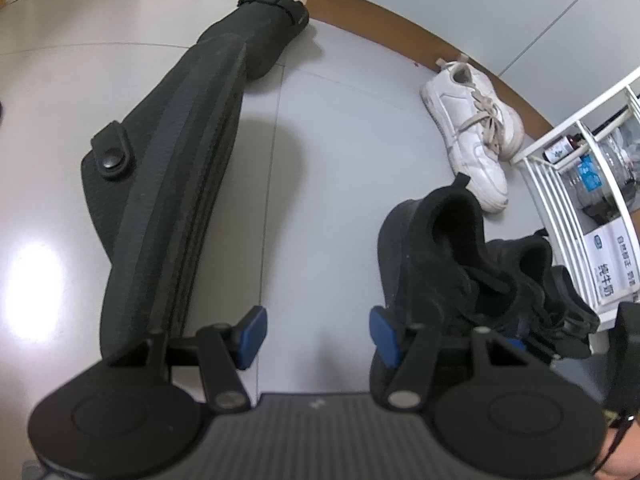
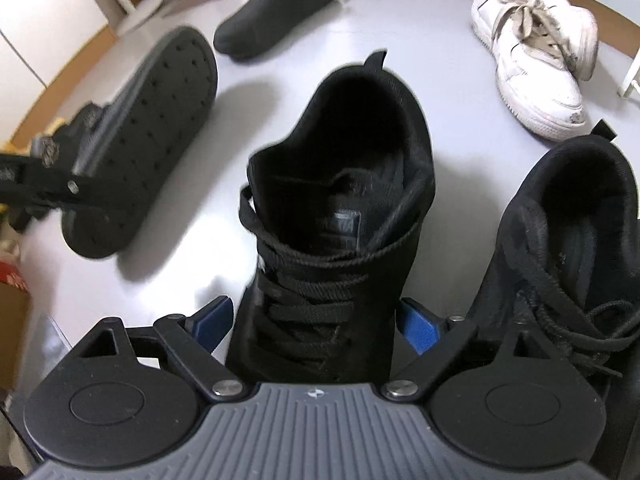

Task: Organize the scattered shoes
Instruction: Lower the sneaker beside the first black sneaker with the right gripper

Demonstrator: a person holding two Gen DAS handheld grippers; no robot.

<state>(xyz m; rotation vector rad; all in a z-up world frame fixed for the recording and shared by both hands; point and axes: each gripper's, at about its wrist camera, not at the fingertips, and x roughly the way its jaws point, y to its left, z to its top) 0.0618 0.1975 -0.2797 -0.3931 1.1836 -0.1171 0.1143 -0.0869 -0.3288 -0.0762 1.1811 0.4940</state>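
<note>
Lying lengthwise just left of the left gripper [image 1: 318,336], a black slipper [image 1: 172,184] runs away from the jaws on its side, sole edge up, a round stud on its strap. Its mate [image 1: 272,28] lies beyond its far end, touching or nearly so. The jaws stand wide apart with bare grey floor [image 1: 328,168] between the blue pads [image 1: 252,334]; they grip nothing. A black sneaker [image 1: 432,248] sits just right of the right pad, heel opening away from the jaws. Farther ahead and right, a pair of white sneakers [image 1: 472,128] lies side by side along a brown baseboard. A white rack [image 1: 560,184] at far right holds bottles and a carton with Chinese print, too small to read surely.

From the right wrist, the right gripper [image 2: 316,324] straddles a black lace-up sneaker [image 2: 340,200], its long axis straight ahead, heel far, laces near. Both blue pads [image 2: 420,328] sit at the shoe's sides; whether they press it I cannot tell. The tongue label is unreadable. A second black sneaker [image 2: 568,232] stands just right, parallel. Left of the jaws, the left gripper holds a slipper [image 2: 148,140] sole-up; another slipper [image 2: 272,12] and the white pair [image 2: 532,44] lie beyond.
</note>
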